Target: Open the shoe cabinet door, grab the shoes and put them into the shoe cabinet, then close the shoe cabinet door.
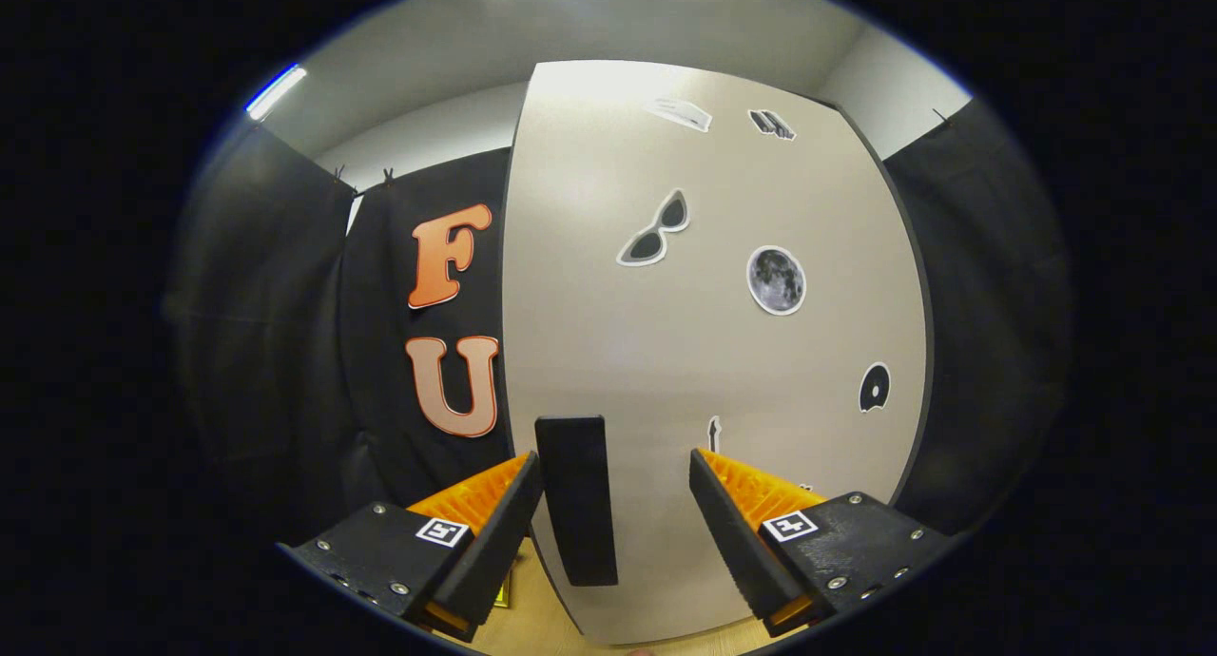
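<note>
Facing the gripper (616,504) is the tall, smooth pale-beige shoe cabinet door (608,333), closed, its lower end cut off behind the fingers. Black cloth walls (257,352) hang on either side under a white ceiling; a strip of light wooden floor (532,627) shows below. Flat stickers dot the door: a grey moon disc (776,279), cat-eye sunglasses (654,230), a small black record (874,387); others are too small to identify. The fingers stand apart, straddling a black rectangular handle (576,499) without touching it.
</note>
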The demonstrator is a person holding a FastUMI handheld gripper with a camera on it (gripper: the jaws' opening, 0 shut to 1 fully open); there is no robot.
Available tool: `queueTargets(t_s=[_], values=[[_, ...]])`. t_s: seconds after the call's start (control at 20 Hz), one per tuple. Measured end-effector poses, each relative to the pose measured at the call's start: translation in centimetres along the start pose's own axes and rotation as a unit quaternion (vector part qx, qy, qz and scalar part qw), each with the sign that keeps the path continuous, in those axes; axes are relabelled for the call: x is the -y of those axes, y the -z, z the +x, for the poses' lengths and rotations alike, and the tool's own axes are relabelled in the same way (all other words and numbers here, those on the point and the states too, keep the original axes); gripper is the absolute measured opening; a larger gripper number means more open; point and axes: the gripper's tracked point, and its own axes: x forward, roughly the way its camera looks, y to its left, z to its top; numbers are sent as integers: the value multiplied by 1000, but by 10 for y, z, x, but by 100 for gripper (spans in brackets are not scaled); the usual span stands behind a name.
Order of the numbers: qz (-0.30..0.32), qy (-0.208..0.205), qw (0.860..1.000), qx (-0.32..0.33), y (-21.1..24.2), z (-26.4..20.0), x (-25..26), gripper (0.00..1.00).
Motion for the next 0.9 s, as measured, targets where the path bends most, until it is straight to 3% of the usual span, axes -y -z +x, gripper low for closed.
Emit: queueTargets(t_s=[0.45, 0.9], values=[[-7, 3, 1000, -11, 0, -34, 7, 97], [-3, 10, 1000, -20, -13, -145, 55, 97]])
